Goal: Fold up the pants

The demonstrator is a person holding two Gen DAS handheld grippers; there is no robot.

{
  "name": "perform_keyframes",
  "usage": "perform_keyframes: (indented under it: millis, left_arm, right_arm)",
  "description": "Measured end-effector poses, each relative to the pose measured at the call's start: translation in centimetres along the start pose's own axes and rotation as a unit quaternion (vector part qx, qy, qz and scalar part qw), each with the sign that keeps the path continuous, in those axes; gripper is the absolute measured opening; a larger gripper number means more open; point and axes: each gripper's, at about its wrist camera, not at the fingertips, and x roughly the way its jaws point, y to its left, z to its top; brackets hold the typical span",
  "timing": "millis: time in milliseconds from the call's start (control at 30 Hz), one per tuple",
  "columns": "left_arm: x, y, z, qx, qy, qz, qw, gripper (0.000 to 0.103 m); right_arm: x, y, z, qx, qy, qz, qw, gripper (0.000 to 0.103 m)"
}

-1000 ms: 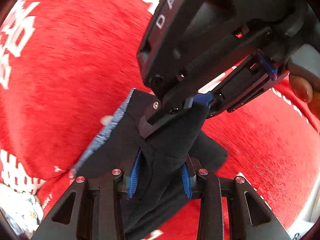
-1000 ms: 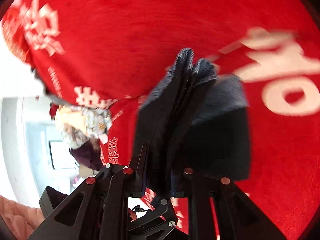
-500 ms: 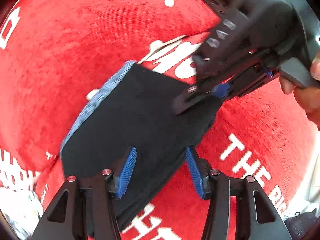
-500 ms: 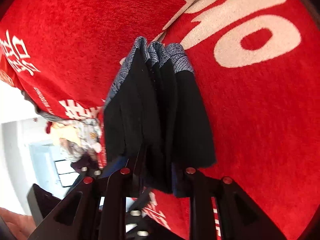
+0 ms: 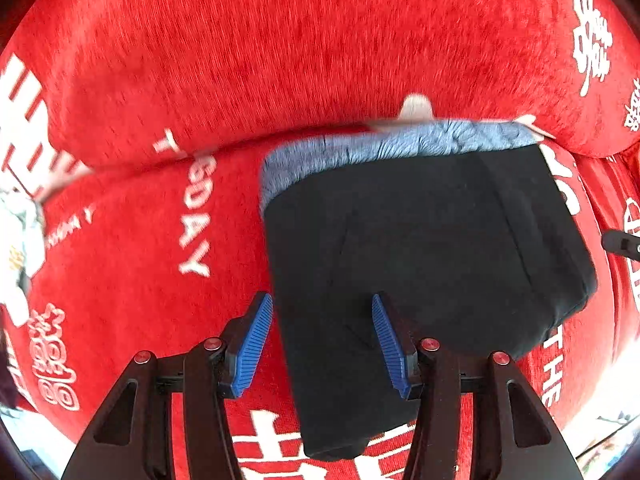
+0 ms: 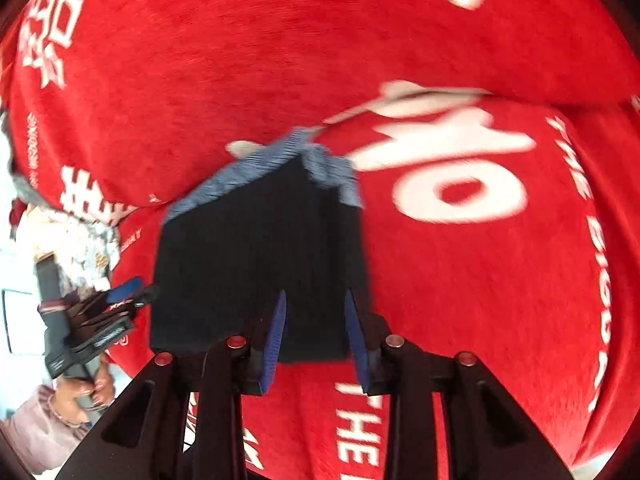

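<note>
Change since earlier: both claws have let go; the pants, which hung pinched between them, now lie down as a folded black block.

Left wrist view, claw: my left claw [image 5: 322, 344] stands apart, blue pads on each side of the near edge of the pants [image 5: 424, 264], holding nothing.
Left wrist view, pants: folded, flat on the red blanket [image 5: 280, 48], grey-blue waistband [image 5: 392, 144] at the far side; the tip of the other gripper shows at the right border.
Left wrist view, risk: I judge that the left pad sits just beside the cloth edge, so pulling back at an angle could drag the top layer and open the fold.

Right wrist view, claw: my right claw [image 6: 314, 332] is also apart and empty, above the near edge of the pants [image 6: 256, 264].
Right wrist view, risk: the waistband layers look uneven at the far corner; a soft surface may let the stack slide or lean.
Right wrist view, surface: plush red blanket [image 6: 240, 48] with white printed letters, ridged, not a hard tabletop.
Right wrist view, room: at the left a bright room, crumpled patterned cloth [image 6: 84, 240], and the left claw [image 6: 120, 300] in a hand.
</note>
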Motion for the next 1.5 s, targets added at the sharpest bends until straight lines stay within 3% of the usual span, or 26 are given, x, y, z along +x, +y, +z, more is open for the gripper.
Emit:
perform_keyframes:
  millis: [100, 167, 233, 333, 567, 733, 833, 1133, 1300, 1333, 1500]
  left_arm:
    - [1.2, -0.7, -1.6, 0.009, -0.007, 0.008, 0.9999, 0.066]
    - [1.7, -0.7, -2.2, -0.001, -0.008, 0.002, 1.0000, 0.067]
    - [2.1, -0.4, -2.3, -0.016, -0.009, 0.000, 0.9998, 0.073]
    - [2.3, 0.3, -2.0, -0.030, 0.002, -0.016, 0.9994, 0.074]
    - [0.9, 3.1, 1.6, -0.093, -0.016, -0.016, 0.9954, 0.074]
    - [3.8, 4.2, 4.5, -0.105, 0.000, 0.001, 0.9944, 0.076]
    - [5.1, 4.1, 4.7, -0.102, 0.006, 0.019, 0.9946, 0.087]
    - [4.8, 3.9, 4.7, -0.102, 0.013, 0.017, 0.9945, 0.088]
    - [4.3, 3.8, 4.6, -0.103, 0.014, 0.030, 0.9942, 0.096]
    - [4.1, 3.8, 4.6, -0.104, 0.015, 0.032, 0.9940, 0.102]
    - [3.8, 3.5, 4.6, -0.099, 0.016, 0.050, 0.9937, 0.103]
  right_arm:
    - [2.4, 1.9, -0.6, -0.025, 0.026, -0.011, 0.999, 0.034]
    - [4.8, 2.4, -2.0, -0.047, 0.049, -0.051, 0.996, 0.034]
    - [5.6, 2.7, -3.7, -0.081, 0.030, -0.077, 0.993, 0.034]
    - [5.6, 3.3, -4.6, -0.103, 0.016, -0.096, 0.990, 0.034]
    - [5.6, 2.8, -4.4, -0.091, 0.018, -0.093, 0.991, 0.034]
    - [5.5, 3.0, -4.5, -0.083, 0.014, -0.092, 0.992, 0.034]
    - [5.5, 2.9, -4.4, -0.081, 0.014, -0.090, 0.993, 0.034]
    - [5.5, 2.6, -4.4, -0.078, 0.010, -0.084, 0.993, 0.034]
    - [5.4, 2.6, -4.4, -0.078, 0.009, -0.083, 0.994, 0.034]
    - [5.5, 2.6, -4.3, -0.078, 0.010, -0.082, 0.994, 0.034]
    - [5.3, 2.5, -4.2, -0.071, 0.008, -0.076, 0.995, 0.036]
